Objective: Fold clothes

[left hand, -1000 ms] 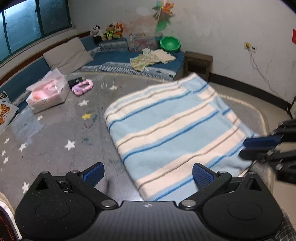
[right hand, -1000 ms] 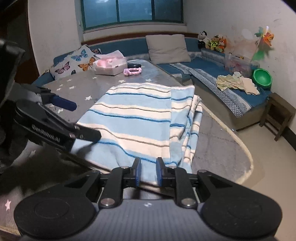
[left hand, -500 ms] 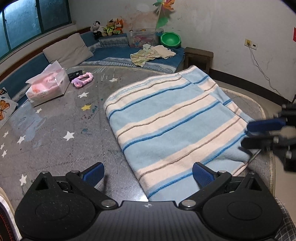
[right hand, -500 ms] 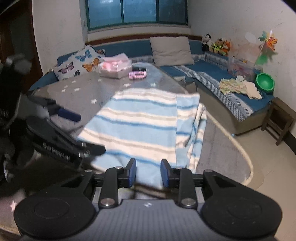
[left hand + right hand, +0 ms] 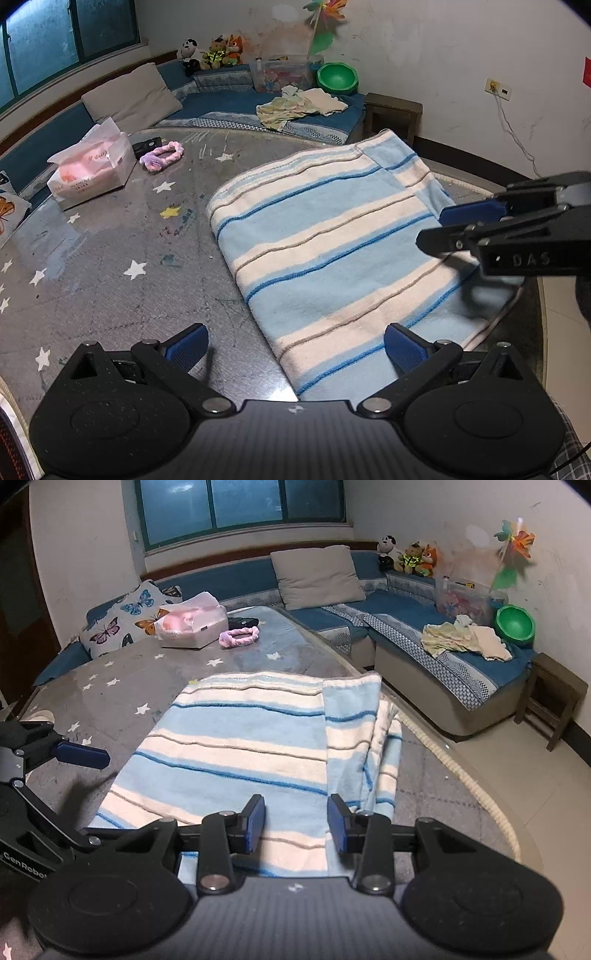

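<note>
A folded blue-and-cream striped towel (image 5: 332, 243) lies flat on the grey star-patterned tabletop (image 5: 110, 258), its near corner reaching the tabletop's edge. The left tool (image 5: 295, 345) hovers over the towel's near corner with its jaws spread wide and nothing between them. The right tool (image 5: 297, 821) hangs above the towel's near edge; its jaws have just been opening and now stand apart, the pads clear of the cloth. A tissue pack (image 5: 92, 170) and a pink hair band (image 5: 164, 153) sit far across the tabletop.
</note>
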Available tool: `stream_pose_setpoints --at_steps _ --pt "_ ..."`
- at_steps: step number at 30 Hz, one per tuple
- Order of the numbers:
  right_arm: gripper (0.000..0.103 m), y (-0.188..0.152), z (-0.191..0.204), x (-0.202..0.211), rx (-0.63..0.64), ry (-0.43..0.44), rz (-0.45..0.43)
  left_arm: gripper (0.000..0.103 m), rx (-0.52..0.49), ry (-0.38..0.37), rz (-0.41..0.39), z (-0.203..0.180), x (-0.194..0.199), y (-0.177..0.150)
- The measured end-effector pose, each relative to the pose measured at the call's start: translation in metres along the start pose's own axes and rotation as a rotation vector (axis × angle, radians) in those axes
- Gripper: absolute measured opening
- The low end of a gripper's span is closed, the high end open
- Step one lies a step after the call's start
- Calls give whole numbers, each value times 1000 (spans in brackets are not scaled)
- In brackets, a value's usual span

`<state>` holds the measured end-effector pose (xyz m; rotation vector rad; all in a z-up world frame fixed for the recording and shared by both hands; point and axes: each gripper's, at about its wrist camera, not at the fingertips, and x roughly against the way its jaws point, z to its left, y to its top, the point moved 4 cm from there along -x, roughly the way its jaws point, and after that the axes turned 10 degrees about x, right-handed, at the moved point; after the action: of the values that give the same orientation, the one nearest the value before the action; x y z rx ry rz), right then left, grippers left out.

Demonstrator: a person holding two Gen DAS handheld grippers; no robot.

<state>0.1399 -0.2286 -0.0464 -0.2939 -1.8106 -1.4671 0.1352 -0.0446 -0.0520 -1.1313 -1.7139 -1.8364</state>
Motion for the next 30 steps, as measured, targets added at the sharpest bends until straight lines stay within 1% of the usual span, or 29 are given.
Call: stream_pose_setpoints --at_steps 2,5,6,7,9,11,14,18,20,28,30 --pt "38 8 -1 2 -5 -1 -21 103 4 -3 -2 1 0 1" --pt "40 17 -2 -4 -6 -4 -27 103 16 -13 -7 4 1 2" --pt "41 18 -2 -8 -4 -7 -25 103 21 -15 -12 5 1 3" --pt "45 20 -3 -11 -2 -9 -23 103 25 -16 -18 6 2 3" --pt "46 19 -4 -22 -5 -18 -1 103 34 -17 -18 9 1 4" --pt "47 16 -5 -28 -19 -13 3 103 41 -21 -17 11 1 5" --pt "47 15 -3 -29 -13 -18 0 103 49 -40 -23 13 -1 4" --pt "50 15 -3 -29 -15 -16 -1 103 75 -51 -4 15 -9 4" --pt "52 15 -2 -30 -10 -17 -1 103 83 -51 -2 16 -11 5" --pt "55 16 0 -31 1 -20 0 103 84 -30 14 13 -12 7" --pt "57 17 0 -31 2 -22 1 103 86 -29 21 13 -12 7"
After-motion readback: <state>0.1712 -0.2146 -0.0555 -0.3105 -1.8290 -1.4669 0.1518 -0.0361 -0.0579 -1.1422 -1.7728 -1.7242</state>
